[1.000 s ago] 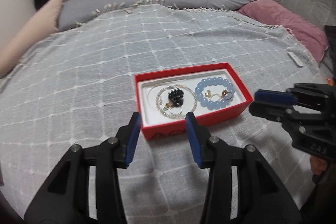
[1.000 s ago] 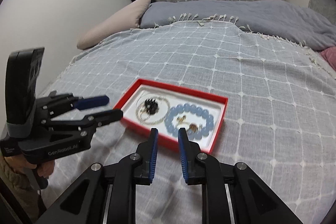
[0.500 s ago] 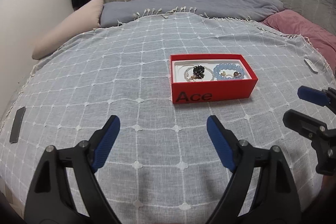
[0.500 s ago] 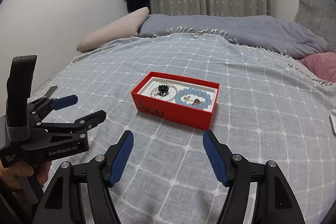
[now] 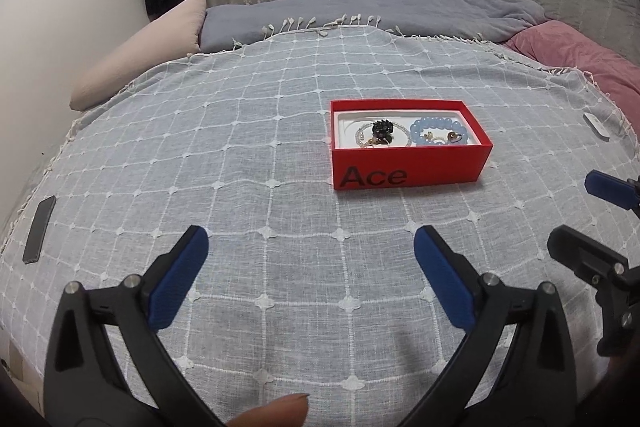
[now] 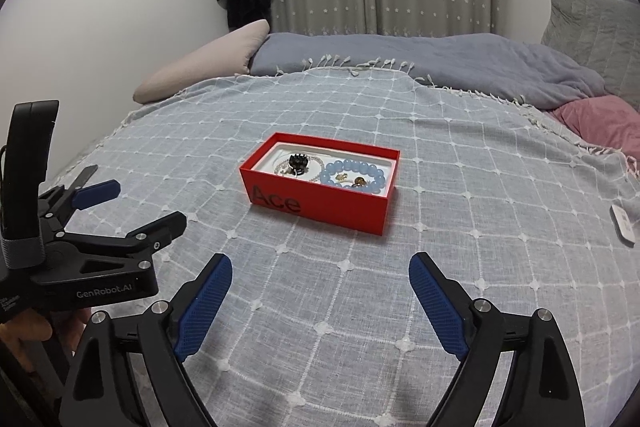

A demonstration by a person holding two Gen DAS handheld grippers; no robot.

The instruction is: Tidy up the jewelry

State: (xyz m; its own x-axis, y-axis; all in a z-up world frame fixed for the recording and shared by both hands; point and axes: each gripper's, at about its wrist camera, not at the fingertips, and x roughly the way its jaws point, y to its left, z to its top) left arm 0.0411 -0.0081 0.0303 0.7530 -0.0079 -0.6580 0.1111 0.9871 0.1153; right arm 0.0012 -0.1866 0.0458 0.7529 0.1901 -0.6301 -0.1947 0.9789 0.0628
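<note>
A red box (image 5: 408, 169) (image 6: 320, 209) marked "Ace" lies open on the checked bedspread. In its white tray are a blue bead bracelet (image 5: 436, 123) (image 6: 352, 167), a black flower-shaped piece (image 5: 382, 129) (image 6: 298, 161), a pale bead chain (image 5: 362, 135) and small gold pieces. My left gripper (image 5: 311, 239) (image 6: 148, 203) hovers well short of the box, its jaws opening wide with nothing between them. My right gripper (image 6: 320, 263) (image 5: 574, 213) also hangs short of the box, to the right of the left one. Its jaws are opening too and hold nothing.
A dark phone (image 5: 39, 229) lies near the bed's left edge and a small white object (image 5: 596, 125) (image 6: 622, 225) at the right. A beige pillow (image 5: 140, 67), a grey blanket (image 5: 380, 7) and a pink pillow (image 5: 580, 63) line the far side.
Both grippers have drawn back from the box, which now looks smaller and farther off. Both pairs of jaws have spread from narrow to wide.
</note>
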